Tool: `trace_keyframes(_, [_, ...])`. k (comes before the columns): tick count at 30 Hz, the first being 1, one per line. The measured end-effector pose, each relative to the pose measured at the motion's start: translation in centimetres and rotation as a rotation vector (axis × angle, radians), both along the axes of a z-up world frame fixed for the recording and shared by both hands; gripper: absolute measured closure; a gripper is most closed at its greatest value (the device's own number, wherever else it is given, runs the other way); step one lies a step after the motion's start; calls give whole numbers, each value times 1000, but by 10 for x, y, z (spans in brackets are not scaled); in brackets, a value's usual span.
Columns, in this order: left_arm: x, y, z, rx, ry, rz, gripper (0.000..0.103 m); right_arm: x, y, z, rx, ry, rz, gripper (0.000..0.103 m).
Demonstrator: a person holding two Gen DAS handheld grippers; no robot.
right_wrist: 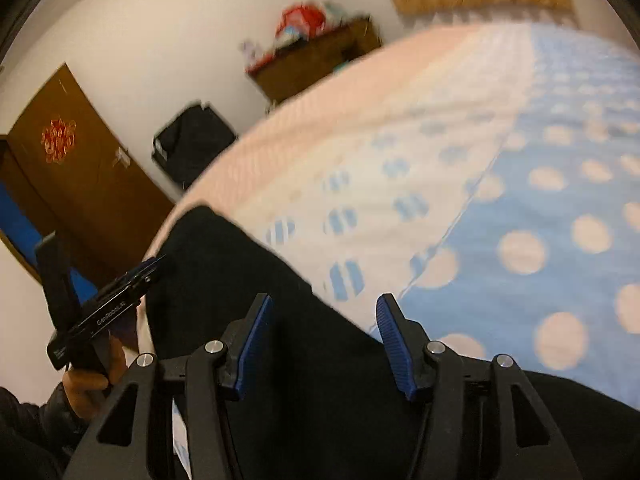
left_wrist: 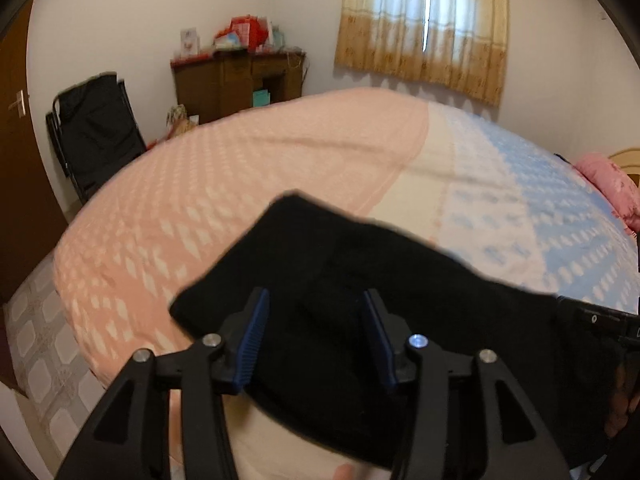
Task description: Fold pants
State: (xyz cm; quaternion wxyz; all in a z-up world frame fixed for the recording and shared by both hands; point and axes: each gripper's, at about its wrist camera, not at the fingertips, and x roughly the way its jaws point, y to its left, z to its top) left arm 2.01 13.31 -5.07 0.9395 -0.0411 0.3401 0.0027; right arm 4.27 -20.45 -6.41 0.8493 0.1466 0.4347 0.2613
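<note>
Pants first: one pair of black fabric pants (left_wrist: pixel 320 304) lies on the bed (left_wrist: pixel 248 168), folded into a dark slab that runs straight ahead of and underneath both of your grippers.

Your left gripper (left_wrist: pixel 316 336) has its two blue-padded fingers (left_wrist: pixel 253 340) spread well apart, with the black cloth showing in the gap between them; neither pad is pressed onto the fabric that you can see, and whether they brush it cannot be told. Your right gripper (right_wrist: pixel 326 344) stands just as wide, its two blue pads (right_wrist: pixel 394 344) parted over the same pants (right_wrist: pixel 256 320), gripping nothing.

From the right wrist view, your left gripper (right_wrist: pixel 154 266) appears off to the left, its tip at the pants' edge; its opening cannot be read from there.

Beyond the left gripper you have one bedspread in pink, cream and blue bands, one dark wooden cabinet (left_wrist: pixel 236 80) against the far wall, one black folding chair (left_wrist: pixel 94 128) to its left, and one pink pillow (left_wrist: pixel 612 188) far right.
</note>
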Motion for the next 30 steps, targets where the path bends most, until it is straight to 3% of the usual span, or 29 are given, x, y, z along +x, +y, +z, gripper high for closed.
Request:
trace_keyframes(4, [-7, -3, 0, 55, -25, -20, 51, -23, 20, 13, -32, -29, 61, 47])
trace_keyframes(8, [-10, -8, -1, 71, -30, -31, 43, -43, 29, 14, -60, 4, 107, 47])
trace_keyframes(12, [-9, -14, -3, 95, -43, -33, 39, -57, 43, 19, -141, -58, 111, 47])
trace_keyframes(14, [-10, -17, -4, 111, -48, -37, 35, -52, 47, 13, -27, -7, 161, 45])
trace_keyframes(16, [-9, -19, -6, 115, -48, -42, 33, -42, 50, 3, 26, 36, 179, 45])
trace_keyframes(18, [-9, -19, -6, 115, -49, -43, 31, -29, 52, 1, 81, 27, 175, 44])
trace_keyframes(23, [-9, -19, -5, 108, -46, -44, 29, 9, 53, -8, 268, 118, 126, 42])
trace_keyframes(27, [-9, -21, -6, 116, -49, -51, 27, 21, 59, -3, 247, 95, 133, 42])
trace_keyframes(30, [-9, -22, -8, 129, -49, -53, 27, 38, 44, 3, 204, 48, 31, 42])
